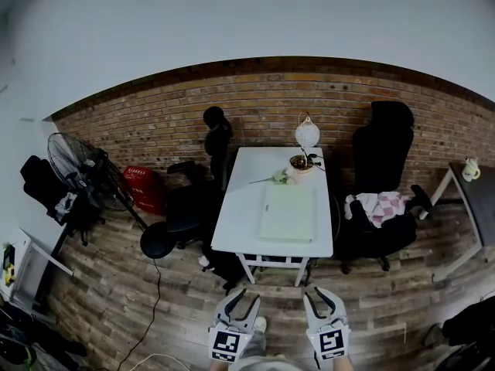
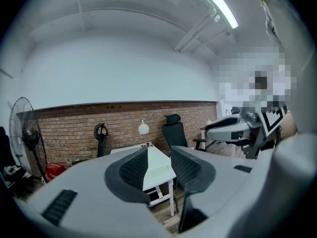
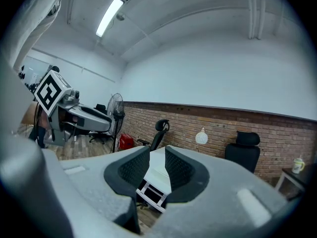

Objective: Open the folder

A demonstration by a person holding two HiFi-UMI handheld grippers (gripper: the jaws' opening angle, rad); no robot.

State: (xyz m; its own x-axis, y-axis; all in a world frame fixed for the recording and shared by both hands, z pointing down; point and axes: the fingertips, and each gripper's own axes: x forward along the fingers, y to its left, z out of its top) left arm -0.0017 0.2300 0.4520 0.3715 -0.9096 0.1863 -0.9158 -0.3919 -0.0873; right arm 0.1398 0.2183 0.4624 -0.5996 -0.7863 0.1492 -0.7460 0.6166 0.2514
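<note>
Lying flat and closed on the white table (image 1: 236,226), the pale green folder (image 1: 287,213) sits toward the near edge. The clutter — a lamp (image 1: 307,133), a small bowl (image 1: 301,163) and a flower sprig (image 1: 277,178) — is at the far end by the brick wall, so the cover has bare tabletop to swing onto. The left gripper (image 1: 244,300) and the right gripper (image 1: 319,297) hang side by side at the bottom of the head view, well apart from the table and aimed roughly level at it. Each gripper view frames the table through the gap between its pads. Both sets of jaws stand partly apart with nothing between them — a sensible ready posture, I judge, since a thin cover edge needs only a narrow gap to slip into. No step of the opening is done yet. Which long side carries the spine cannot be told from here, so choosing the edge to lift has to wait for a closer look.
</note>
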